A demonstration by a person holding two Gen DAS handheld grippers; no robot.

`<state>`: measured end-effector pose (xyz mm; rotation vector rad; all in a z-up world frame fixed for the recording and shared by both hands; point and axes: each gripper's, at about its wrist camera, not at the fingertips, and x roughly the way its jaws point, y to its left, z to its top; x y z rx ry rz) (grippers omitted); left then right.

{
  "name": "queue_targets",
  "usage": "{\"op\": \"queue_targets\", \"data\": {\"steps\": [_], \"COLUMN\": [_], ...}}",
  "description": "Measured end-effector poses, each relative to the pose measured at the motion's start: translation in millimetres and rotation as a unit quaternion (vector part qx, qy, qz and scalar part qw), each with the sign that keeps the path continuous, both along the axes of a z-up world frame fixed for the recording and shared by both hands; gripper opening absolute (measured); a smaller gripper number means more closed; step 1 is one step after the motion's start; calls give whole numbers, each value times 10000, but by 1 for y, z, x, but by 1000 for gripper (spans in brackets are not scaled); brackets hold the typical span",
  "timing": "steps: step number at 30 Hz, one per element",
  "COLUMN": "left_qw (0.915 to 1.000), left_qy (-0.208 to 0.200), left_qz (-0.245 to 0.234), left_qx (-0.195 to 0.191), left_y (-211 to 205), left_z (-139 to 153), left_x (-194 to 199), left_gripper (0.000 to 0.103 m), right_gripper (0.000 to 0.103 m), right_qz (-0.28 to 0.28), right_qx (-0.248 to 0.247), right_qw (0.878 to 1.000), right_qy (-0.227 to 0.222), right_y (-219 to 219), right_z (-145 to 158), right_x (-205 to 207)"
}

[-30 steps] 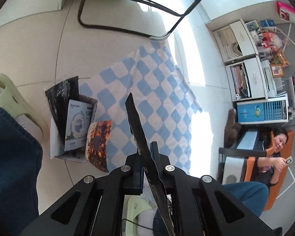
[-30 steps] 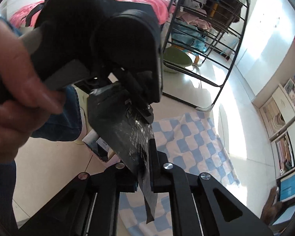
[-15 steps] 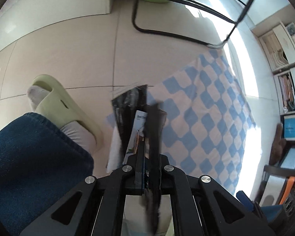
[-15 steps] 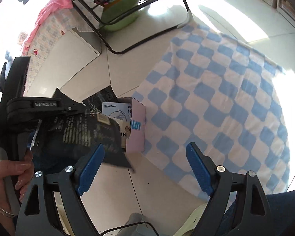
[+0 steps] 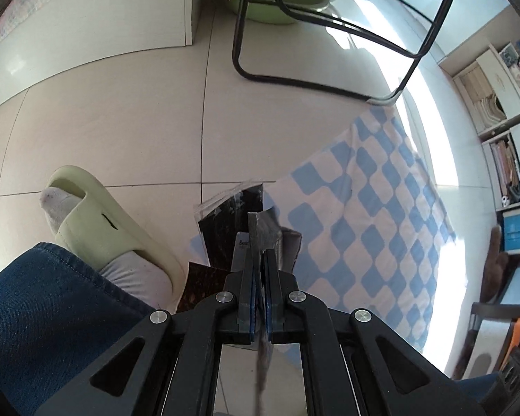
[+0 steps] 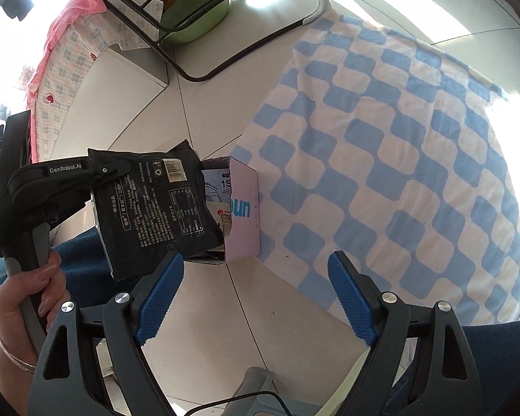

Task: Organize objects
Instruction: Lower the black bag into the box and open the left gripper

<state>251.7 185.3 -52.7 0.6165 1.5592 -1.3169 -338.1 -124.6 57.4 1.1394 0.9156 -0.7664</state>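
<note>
**Black packet poised over the sorting box**

On the tiled floor beside a blue-and-white chequered cloth [image 6: 391,159], we hold a flat black foil packet printed with white text [image 6: 152,204] just above a small open pink-and-white cardboard box [image 6: 242,215], which stands at the cloth's edge and already carries other upright packets, among them a white-and-blue printed pack [image 6: 218,187]. Our left gripper [image 5: 259,287] is clenched on the black packet, its fingers pinching the thin edge; in the left wrist view the packet juts forward, edge-on, over the box. Our right gripper [image 6: 253,298] hangs released, its blue ribbed pads [image 6: 159,298] standing wide apart with nothing between them; its jaws have just been opening. A foot in a pale green slipper [image 5: 100,222] rests on the tiles near the box.

We judge the step in hand to be filing this packet into the box. The next move, as we read it, calls for lowering the packet into a gap beside the others, keeping it upright, then letting the left fingers part.
</note>
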Motion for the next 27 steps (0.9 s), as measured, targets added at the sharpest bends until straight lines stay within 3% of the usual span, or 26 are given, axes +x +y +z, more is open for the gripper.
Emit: {"op": "queue_targets", "data": {"steps": [3, 4, 6, 8, 9, 12, 18, 27], "left_qw": [9988, 9979, 9977, 9976, 9976, 9989, 9956, 9900], "left_qy": [139, 200, 258, 328, 370, 203, -497, -985], "left_qz": [-156, -162, -4, 236, 307, 395, 454, 519], "left_qx": [443, 592, 625, 562, 493, 172, -659, -864], "left_y": [5, -2, 0, -3, -2, -3, 31, 51], "left_z": [-25, -36, -39, -37, -30, -2, 67, 90], "left_x": [-12, -20, -21, -20, -19, -16, -15, -26], "left_gripper": [4, 11, 34, 78, 82, 82, 82, 82], "right_gripper": [85, 85, 85, 85, 86, 96, 102, 102], "right_qz": [-28, -36, -29, -1, 30, 120, 320, 783], "right_qx": [126, 186, 289, 258, 196, -31, -438, -558], "right_qw": [9999, 9998, 9996, 9996, 9998, 9999, 9978, 9932], "right_qy": [39, 28, -71, -104, -89, 52, 391, 661], "right_y": [-1, -2, -2, -2, -2, -3, -5, -1], "right_z": [-7, -9, -12, -11, -9, -6, -6, -11], "right_x": [-2, -2, -1, 2, 4, 12, 23, 36]}}
